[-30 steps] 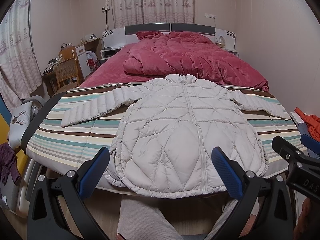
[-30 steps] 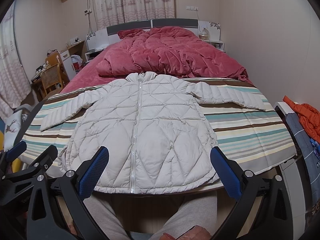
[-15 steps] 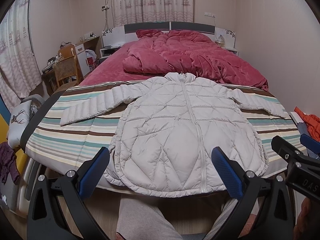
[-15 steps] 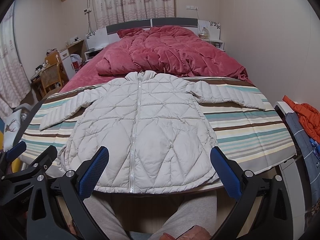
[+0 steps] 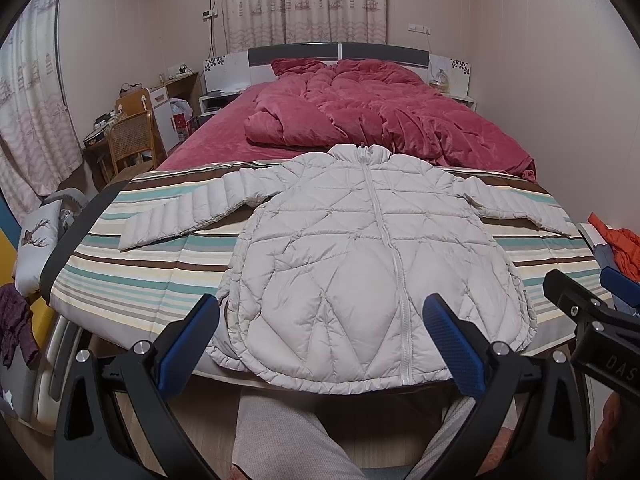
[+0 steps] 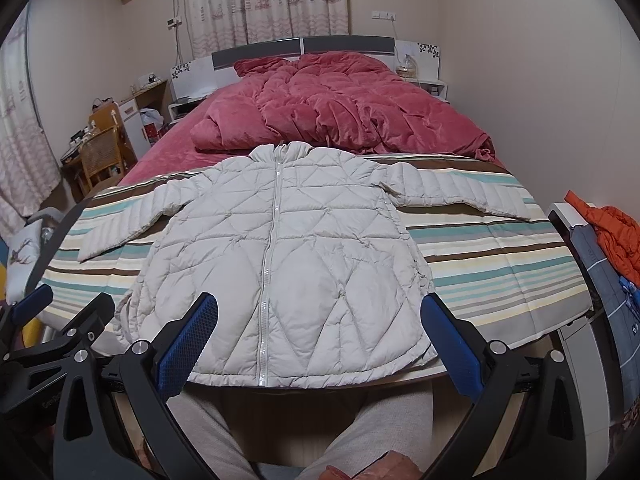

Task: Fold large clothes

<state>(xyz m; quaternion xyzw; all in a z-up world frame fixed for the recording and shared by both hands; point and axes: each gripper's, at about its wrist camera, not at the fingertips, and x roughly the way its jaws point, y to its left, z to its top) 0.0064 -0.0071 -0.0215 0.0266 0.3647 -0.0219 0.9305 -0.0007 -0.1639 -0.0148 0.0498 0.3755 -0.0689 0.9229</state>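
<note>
on striped cover [image 5: 132,280]: jacket [image 5: 360,272] flat, unfolded

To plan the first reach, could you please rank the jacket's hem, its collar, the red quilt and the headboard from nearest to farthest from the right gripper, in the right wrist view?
From the right gripper, open and holding nothing:
1. Jacket's hem, at the bed's near edge, just ahead of the fingers.
2. Collar, mid-bed.
3. Red quilt, bunched beyond the collar.
4. Headboard, against the far wall.
</note>
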